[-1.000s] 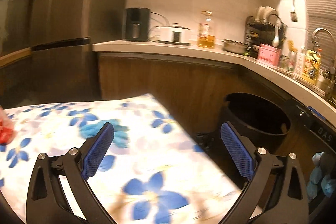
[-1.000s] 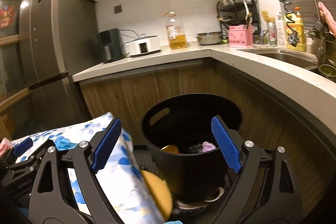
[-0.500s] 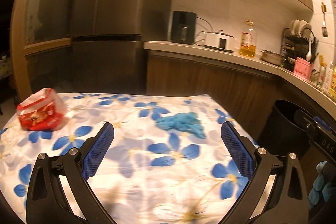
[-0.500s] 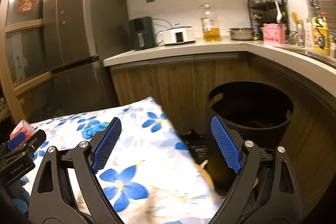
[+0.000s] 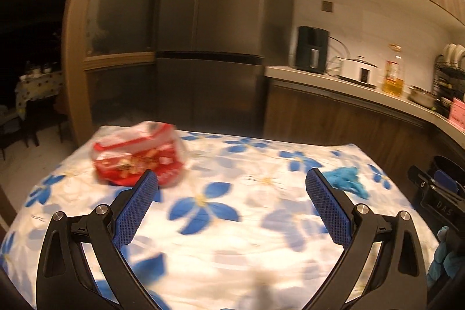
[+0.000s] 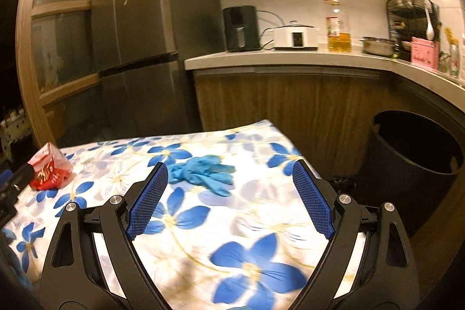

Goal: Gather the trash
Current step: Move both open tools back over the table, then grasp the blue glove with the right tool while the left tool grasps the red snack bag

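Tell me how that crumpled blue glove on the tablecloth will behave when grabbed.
The blue glove lies in a limp, wrinkled heap, so it will probably flop and dangle. It looks thin, so likely very light. Pinched low, it might drag the tablecloth along.

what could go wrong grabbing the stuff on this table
The blue glove lies limp and flat on the loose flowered tablecloth; closing on it might pinch cloth too and drag it. The red snack bag looks crinkly and puffy, so it may slip from the left gripper, whose jaws stand open. The black bin stands off the table's right edge, so a weak hold by the right gripper could drop trash short.
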{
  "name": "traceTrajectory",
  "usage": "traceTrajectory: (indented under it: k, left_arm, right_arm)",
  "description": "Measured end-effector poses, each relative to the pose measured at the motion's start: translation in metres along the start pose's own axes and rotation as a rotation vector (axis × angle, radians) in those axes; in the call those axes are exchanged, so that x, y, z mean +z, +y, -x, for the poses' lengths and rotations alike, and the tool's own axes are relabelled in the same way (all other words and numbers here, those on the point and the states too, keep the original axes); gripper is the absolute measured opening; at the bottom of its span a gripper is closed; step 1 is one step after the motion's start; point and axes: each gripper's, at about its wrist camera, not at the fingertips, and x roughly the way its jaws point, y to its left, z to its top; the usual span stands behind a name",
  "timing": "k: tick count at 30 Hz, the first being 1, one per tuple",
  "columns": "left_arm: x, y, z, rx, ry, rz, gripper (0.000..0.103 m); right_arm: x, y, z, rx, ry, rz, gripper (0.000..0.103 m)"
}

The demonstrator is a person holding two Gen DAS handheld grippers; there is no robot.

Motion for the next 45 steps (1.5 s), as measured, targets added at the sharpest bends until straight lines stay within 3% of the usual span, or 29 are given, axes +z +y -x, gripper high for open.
traceTrajectory:
  k: [5, 12, 18, 22, 26, 30, 32, 38, 43, 45]
  left_arm:
    - [0.007, 0.036, -0.007, 0.069, -0.013, 0.037, 0.097]
    - [0.020, 0.086, -0.021, 0.158, -0.044, 0.067, 0.097]
    - [0.028, 0.114, -0.040, 0.186, -0.044, 0.111, 0.097]
    - [0.027, 0.126, -0.053, 0.204, -0.035, 0.101, 0.097]
    - [0.025, 0.145, -0.062, 0.201, -0.006, 0.148, 0.097]
    - [0.023, 0.159, -0.073, 0.187, 0.032, 0.200, 0.097]
    - [0.022, 0.162, -0.080, 0.173, 0.053, 0.220, 0.097]
    - [0.020, 0.171, -0.096, 0.126, 0.112, 0.264, 0.092]
    - [0.017, 0.169, -0.105, 0.091, 0.147, 0.250, 0.089]
    - [0.016, 0.169, -0.108, 0.073, 0.161, 0.252, 0.072]
  right_arm:
    - [-0.002, 0.028, -0.039, -0.009, 0.030, 0.043, 0.086]
    - [0.002, 0.038, -0.091, -0.033, 0.108, 0.025, 0.086]
    - [0.004, 0.044, -0.119, -0.050, 0.149, 0.028, 0.084]
    - [-0.004, 0.050, -0.138, -0.052, 0.216, 0.056, 0.069]
    - [-0.010, 0.053, -0.149, -0.042, 0.263, 0.071, 0.046]
    - [-0.014, 0.058, -0.151, -0.032, 0.273, 0.100, 0.021]
    - [-0.014, 0.060, -0.148, -0.021, 0.262, 0.110, 0.014]
    - [-0.002, 0.062, -0.116, -0.002, 0.147, 0.116, 0.010]
    - [0.001, 0.066, -0.095, 0.018, 0.107, 0.129, 0.010]
    - [0.002, 0.065, -0.088, 0.024, 0.098, 0.122, 0.010]
